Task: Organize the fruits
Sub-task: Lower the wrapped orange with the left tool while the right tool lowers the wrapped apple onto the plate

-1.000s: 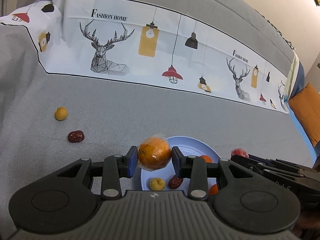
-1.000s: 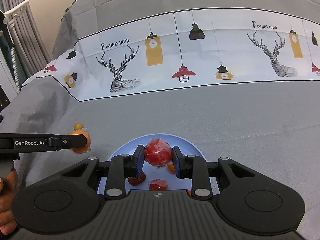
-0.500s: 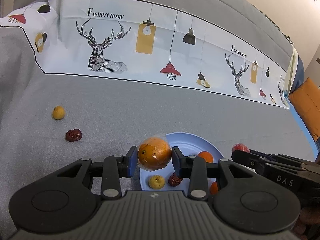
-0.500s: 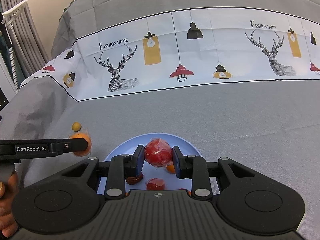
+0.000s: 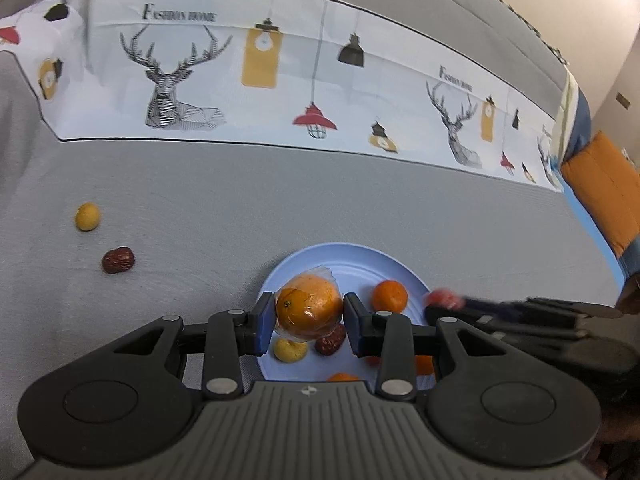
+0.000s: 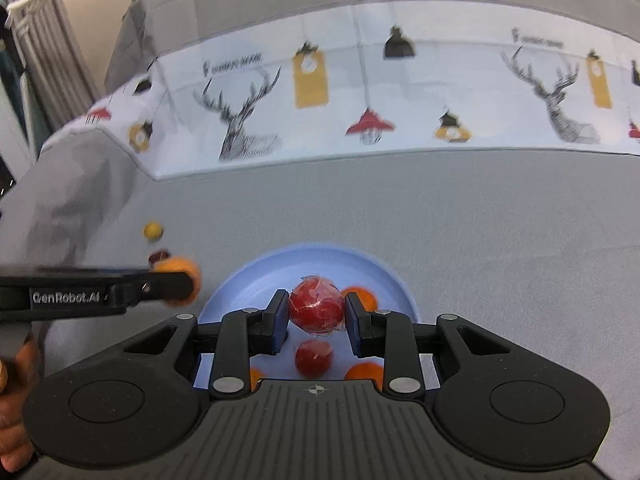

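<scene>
My left gripper is shut on a plastic-wrapped orange, held over the near left part of a light blue plate. On that plate lie a small tangerine, a yellow fruit and a red date. My right gripper is shut on a wrapped red fruit above the same plate, where another red fruit and orange pieces rest. Each gripper shows from the side in the other's view.
A loose yellow fruit and a dark red date lie on the grey cloth left of the plate. A white printed band runs across the back. An orange cushion sits far right. A hand holds the left tool.
Both grippers have drifted forward over the plate with their fruits still held; the plate now sits nearer under the orange and the red fruit.
</scene>
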`<act>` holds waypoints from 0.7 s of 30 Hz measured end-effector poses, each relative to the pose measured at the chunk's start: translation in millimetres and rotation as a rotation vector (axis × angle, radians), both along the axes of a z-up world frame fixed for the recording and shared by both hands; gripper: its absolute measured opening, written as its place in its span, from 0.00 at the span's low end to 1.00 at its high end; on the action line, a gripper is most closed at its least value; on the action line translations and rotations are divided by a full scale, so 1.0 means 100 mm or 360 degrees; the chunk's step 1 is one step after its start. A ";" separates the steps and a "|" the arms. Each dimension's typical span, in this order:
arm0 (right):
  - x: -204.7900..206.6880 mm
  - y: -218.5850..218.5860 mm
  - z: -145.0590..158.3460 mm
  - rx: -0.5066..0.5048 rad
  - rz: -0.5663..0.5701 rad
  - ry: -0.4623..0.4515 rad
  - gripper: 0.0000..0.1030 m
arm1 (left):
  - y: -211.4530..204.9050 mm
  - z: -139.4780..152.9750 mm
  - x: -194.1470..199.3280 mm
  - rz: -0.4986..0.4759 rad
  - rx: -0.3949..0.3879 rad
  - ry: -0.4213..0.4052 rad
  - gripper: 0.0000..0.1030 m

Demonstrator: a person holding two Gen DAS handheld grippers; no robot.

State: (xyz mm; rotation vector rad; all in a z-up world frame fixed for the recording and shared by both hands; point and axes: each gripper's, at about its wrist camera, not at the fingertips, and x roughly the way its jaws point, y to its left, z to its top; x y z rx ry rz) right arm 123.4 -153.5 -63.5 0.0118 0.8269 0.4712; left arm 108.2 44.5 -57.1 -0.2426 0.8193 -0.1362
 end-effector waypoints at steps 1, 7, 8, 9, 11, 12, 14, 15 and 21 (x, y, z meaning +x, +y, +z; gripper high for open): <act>0.00 0.05 -0.05 -0.0042 0.0035 0.0034 0.31 | -0.02 -0.01 0.00 -0.0016 0.0003 0.0004 0.39; -0.08 0.19 -0.14 -0.0143 0.0130 0.0064 0.31 | -0.15 -0.06 0.01 -0.0110 0.0047 0.0015 0.39; -0.08 0.18 -0.14 -0.0137 0.0121 0.0068 0.31 | -0.17 -0.06 0.01 -0.0125 0.0054 0.0016 0.39; -0.07 0.17 -0.14 -0.0131 0.0110 0.0075 0.31 | -0.19 -0.07 0.01 -0.0138 0.0060 0.0017 0.39; -0.06 0.16 -0.16 -0.0137 0.0094 0.0091 0.31 | -0.22 -0.09 0.01 -0.0165 0.0069 0.0025 0.39; -0.05 0.16 -0.17 -0.0145 0.0091 0.0098 0.31 | -0.23 -0.10 0.01 -0.0174 0.0072 0.0028 0.39; -0.05 0.16 -0.18 -0.0164 0.0095 0.0106 0.31 | -0.26 -0.11 0.02 -0.0192 0.0080 0.0035 0.39; -0.05 0.17 -0.19 -0.0171 0.0098 0.0108 0.31 | -0.27 -0.12 0.02 -0.0200 0.0082 0.0039 0.39; -0.04 0.18 -0.20 -0.0186 0.0099 0.0122 0.31 | -0.31 -0.13 0.02 -0.0231 0.0101 0.0047 0.39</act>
